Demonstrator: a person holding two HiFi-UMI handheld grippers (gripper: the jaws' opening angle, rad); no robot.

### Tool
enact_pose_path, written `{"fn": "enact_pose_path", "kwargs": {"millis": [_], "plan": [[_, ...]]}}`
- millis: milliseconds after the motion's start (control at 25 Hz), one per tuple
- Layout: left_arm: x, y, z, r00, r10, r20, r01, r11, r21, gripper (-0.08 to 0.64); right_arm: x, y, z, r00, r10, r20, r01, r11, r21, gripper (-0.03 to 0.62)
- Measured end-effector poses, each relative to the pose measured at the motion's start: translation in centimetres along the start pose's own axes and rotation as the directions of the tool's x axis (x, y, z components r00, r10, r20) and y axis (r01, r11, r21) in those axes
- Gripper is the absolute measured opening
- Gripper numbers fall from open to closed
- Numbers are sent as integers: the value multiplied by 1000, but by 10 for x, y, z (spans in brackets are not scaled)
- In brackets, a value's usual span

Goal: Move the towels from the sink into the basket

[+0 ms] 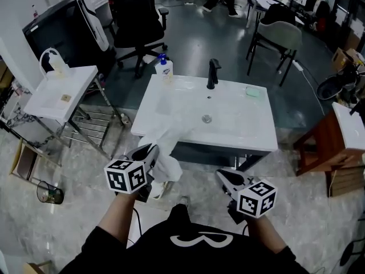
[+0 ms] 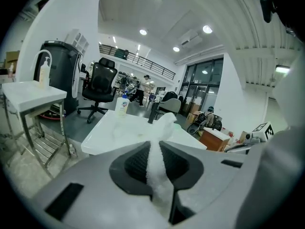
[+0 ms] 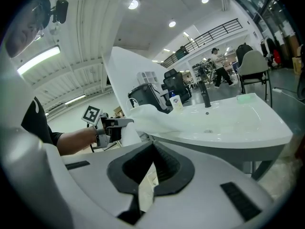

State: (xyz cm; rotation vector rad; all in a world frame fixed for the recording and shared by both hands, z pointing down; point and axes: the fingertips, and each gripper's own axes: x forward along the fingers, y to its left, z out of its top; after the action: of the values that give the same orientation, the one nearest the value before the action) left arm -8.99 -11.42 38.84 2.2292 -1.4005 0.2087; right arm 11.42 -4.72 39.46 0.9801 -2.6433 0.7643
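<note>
Trailing off the white sink [image 1: 245,131] in an office, towel [image 1: 169,163] clamped in left gripper [image 1: 150,149]; right gripper [image 1: 222,176] closed, empty.

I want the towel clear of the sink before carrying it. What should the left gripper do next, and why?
Probably lift and draw back toward the person. The left gripper is shut on the white towel, but the towel's far end lies over the sink's front rim, so swinging sideways now might drag it. I cannot pick out the basket here.
</note>
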Motion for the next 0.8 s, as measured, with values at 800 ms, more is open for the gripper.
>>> {"fn": "enact_pose_path", "kwargs": {"millis": [800], "plan": [[-160,-44,-3,971,101,214,-88,994,-72,52,-47,61,-52,994,101,-32,-103,994,-40,3]]}}
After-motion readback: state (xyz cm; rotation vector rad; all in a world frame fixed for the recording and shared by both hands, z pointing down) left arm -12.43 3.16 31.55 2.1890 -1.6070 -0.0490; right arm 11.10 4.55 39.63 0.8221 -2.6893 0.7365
